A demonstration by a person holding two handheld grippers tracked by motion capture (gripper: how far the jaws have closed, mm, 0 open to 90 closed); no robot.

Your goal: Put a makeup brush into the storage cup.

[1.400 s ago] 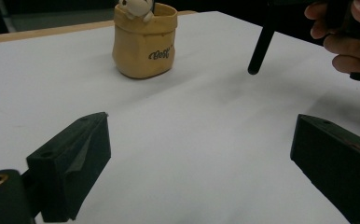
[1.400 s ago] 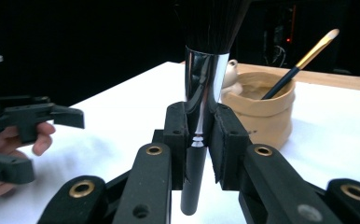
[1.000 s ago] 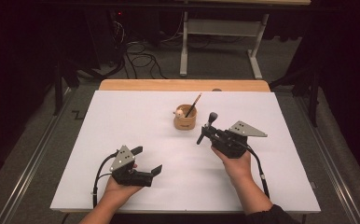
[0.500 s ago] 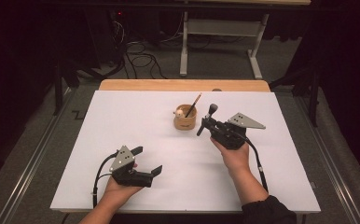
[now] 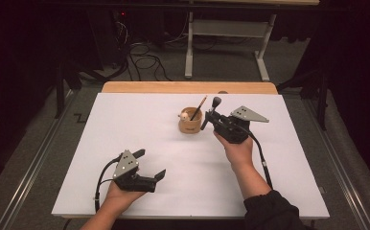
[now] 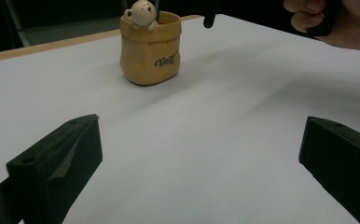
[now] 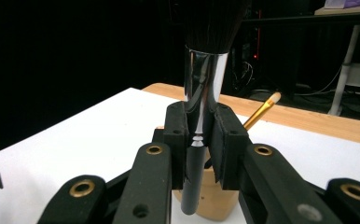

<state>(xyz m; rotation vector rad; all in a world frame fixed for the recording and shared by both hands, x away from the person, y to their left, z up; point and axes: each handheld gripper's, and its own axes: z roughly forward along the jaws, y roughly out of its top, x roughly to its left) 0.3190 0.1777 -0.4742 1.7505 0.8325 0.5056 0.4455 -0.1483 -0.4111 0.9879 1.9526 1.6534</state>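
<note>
A tan pouch-shaped holder [image 5: 190,125] [image 6: 151,49] [image 7: 214,198] with a small bear figure [image 6: 140,11] on its rim stands on the white table top [image 5: 135,124], right of centre toward the back. A gold-handled brush [image 5: 201,106] [image 7: 262,110] leans in it. My right gripper [image 5: 211,120] [image 7: 201,140] is shut on a make-up brush [image 5: 216,101] [image 7: 204,79] with black bristles up, a silver ferrule and a black handle pointing down just right of the holder. My left gripper [image 5: 150,164] [image 6: 201,154] rests at the front left, open with nothing between its jaws.
A wooden strip [image 5: 188,87] runs along the table's far edge. Beyond it stand a metal frame [image 5: 224,28] and loose cables [image 5: 144,57] on the floor. The person's right hand [image 6: 336,23] is just right of the holder.
My right gripper has carried the make-up brush away from the person and slightly up, closer to the holder. The left gripper has stayed where it was.
</note>
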